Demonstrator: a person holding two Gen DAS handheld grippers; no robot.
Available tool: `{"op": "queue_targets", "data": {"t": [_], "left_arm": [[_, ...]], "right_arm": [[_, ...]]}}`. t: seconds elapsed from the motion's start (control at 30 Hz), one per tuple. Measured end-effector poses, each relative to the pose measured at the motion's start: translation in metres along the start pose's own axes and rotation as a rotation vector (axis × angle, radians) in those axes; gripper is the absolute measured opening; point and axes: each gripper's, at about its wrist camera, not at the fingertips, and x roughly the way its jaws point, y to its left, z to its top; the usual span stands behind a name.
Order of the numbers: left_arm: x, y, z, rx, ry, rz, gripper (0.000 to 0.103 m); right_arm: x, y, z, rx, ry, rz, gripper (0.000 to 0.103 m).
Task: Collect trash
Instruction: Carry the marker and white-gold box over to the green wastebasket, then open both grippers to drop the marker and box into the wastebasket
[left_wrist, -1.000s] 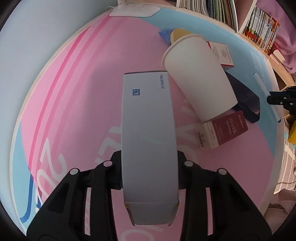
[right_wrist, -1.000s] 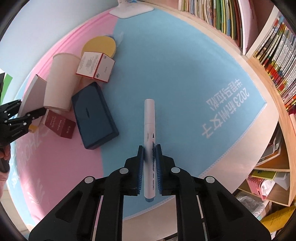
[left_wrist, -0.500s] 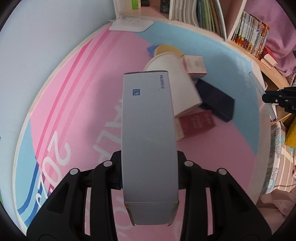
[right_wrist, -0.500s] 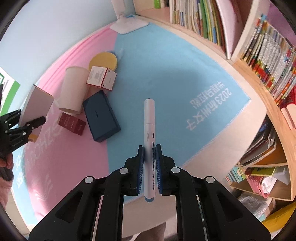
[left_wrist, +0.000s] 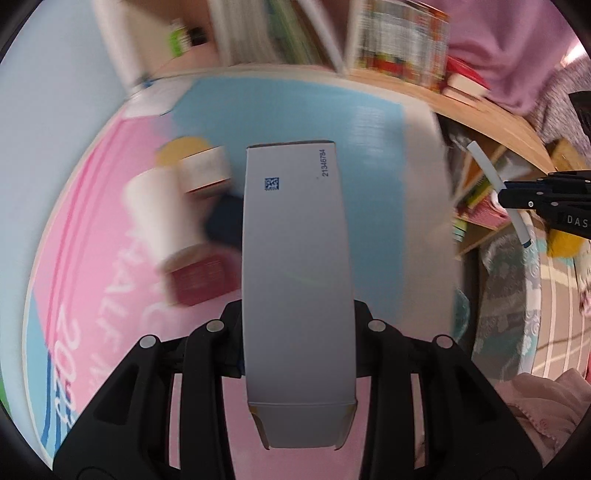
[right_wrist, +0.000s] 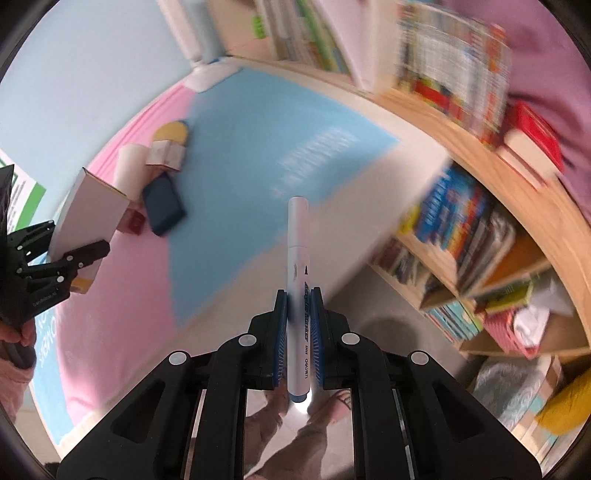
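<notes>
White carton (left_wrist: 295, 280) clamped in my left tongs (left_wrist: 295, 343), marker (right_wrist: 298, 295) in my right tongs (right_wrist: 298, 332); carrying both off, next needs a bin.

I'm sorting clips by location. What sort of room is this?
Probably a home study or child's bedroom: wooden bookshelves packed with colourful books, a pink-and-blue printed mat covering the desk, a patterned rug.

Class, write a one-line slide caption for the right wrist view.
Right gripper clamps a white marker above the pink-and-blue mat.
</notes>
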Motion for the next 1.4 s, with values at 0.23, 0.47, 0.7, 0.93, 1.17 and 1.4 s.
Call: {"op": "queue_targets", "data": {"t": [0.23, 0.47, 0.7, 0.93, 1.17, 1.4], "left_arm": [[0.015, -0.106, 0.014, 0.145, 0.028, -0.089, 0.033], [0.04, -0.201, 0.016, 0.29, 0.085, -0.164, 0.033], [0.065, -0.285, 0.004, 0.419, 0.163, -0.225, 0.033], [0.088, -0.342, -0.015, 0.507, 0.254, -0.278, 0.033], [0.104, -0.381, -0.021, 0.576, 0.304, -0.298, 0.033], [0.115, -0.411, -0.015, 0.621, 0.282, -0.274, 0.09]], "right_arm": [[-0.022, -0.068, -0.064, 0.12, 0.012, -0.02, 0.014], [-0.036, -0.132, -0.128, 0.25, 0.044, -0.025, 0.014], [-0.039, -0.179, -0.184, 0.389, 0.079, -0.021, 0.014], [-0.031, -0.202, -0.221, 0.475, 0.122, 0.004, 0.014], [-0.026, -0.221, -0.234, 0.519, 0.136, 0.022, 0.014], [-0.035, -0.248, -0.24, 0.601, 0.098, 0.016, 0.067]]}}
